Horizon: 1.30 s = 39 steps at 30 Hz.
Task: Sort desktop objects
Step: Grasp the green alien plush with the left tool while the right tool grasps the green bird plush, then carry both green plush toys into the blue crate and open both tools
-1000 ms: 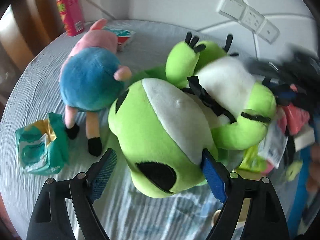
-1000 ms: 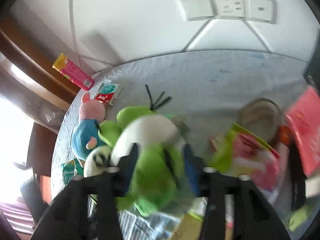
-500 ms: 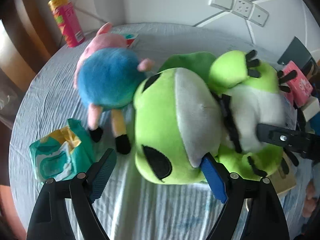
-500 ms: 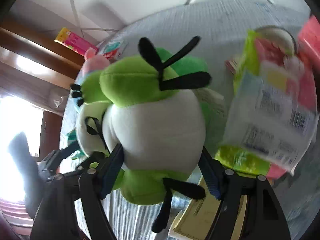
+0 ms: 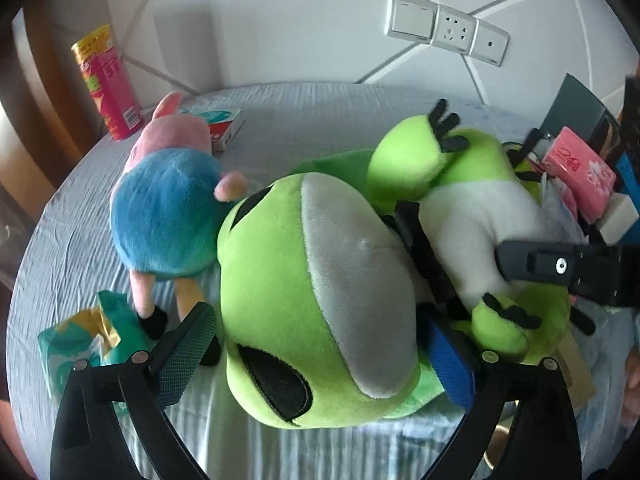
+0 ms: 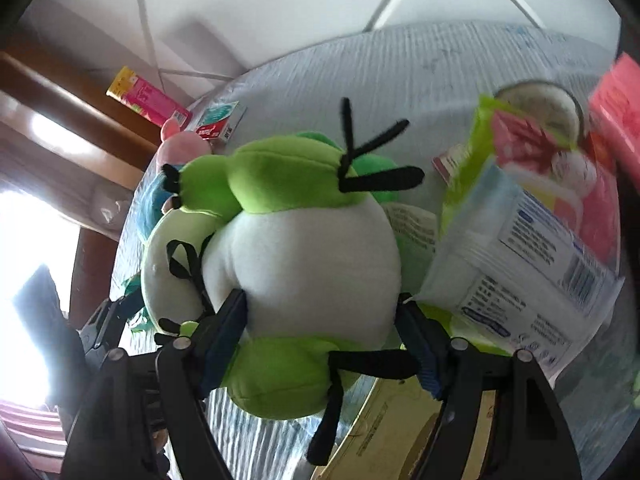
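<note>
Green plush frog, white belly, black eyes

White wall, switch panel, bright window.

White wall; 3 switch-socket plates; brown wood trim.

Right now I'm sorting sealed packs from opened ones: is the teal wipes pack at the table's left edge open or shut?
Open. In the left wrist view the teal wipes pack shows a torn, crumpled top with yellowish lining exposed. How full it is cannot be told.
</note>
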{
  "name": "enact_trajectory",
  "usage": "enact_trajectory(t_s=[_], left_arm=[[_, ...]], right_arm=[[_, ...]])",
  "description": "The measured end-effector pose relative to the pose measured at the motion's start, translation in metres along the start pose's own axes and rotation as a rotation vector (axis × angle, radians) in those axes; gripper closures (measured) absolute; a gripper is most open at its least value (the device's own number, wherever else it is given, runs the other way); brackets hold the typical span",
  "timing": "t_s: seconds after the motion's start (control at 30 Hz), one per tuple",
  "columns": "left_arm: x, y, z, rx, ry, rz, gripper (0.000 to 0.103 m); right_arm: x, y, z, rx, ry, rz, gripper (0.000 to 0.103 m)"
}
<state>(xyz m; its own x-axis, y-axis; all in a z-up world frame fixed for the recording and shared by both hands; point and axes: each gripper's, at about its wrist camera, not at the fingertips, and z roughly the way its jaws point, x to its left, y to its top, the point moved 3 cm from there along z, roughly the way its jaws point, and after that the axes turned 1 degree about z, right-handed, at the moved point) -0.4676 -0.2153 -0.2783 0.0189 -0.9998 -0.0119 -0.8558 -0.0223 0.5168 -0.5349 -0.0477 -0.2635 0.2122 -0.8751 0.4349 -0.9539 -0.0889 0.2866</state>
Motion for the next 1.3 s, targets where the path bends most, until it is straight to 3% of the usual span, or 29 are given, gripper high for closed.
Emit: enact_trajectory(t_s=[0.13, 0.3, 0.37, 0.43, 0.5, 0.57, 0.97, 1.3], left_arm=[[0.001, 0.002, 0.002, -0.007, -0.026, -0.014, 0.010], [0.001, 0.000, 0.001, -0.016, -0.038, -0.022, 0.010], [0.001, 0.001, 0.001, -0.017, -0.040, -0.029, 0.015], [-0.001, 0.000, 0.000, -0.018, -0.034, -0.029, 0.021], [-0.001, -0.001, -0.004, -0.027, -0.039, -0.039, 0.024], [0.000, -0.001, -0.005, -0.025, -0.043, -0.051, 0.026], [0.000, -0.001, -0.019, -0.050, -0.033, -0.067, 0.030], [-0.009, 0.008, -0.076, -0.141, -0.018, -0.046, 0.030]], right_arm=[[0.005, 0.009, -0.004, -0.020, -0.018, -0.029, 0.023], [0.006, 0.007, 0.007, 0.004, 0.011, -0.046, 0.000], [-0.001, 0.007, 0.019, 0.003, -0.047, -0.032, 0.000], [-0.007, 0.006, 0.029, 0.021, -0.005, 0.008, 0.003], [-0.006, 0.004, 0.029, 0.015, 0.015, 0.005, 0.020], [0.000, 0.002, 0.023, -0.002, 0.012, -0.026, 0.022], [0.006, 0.002, 0.012, -0.046, 0.038, -0.056, 0.025], [0.023, -0.003, -0.035, -0.120, 0.072, -0.074, 0.025]])
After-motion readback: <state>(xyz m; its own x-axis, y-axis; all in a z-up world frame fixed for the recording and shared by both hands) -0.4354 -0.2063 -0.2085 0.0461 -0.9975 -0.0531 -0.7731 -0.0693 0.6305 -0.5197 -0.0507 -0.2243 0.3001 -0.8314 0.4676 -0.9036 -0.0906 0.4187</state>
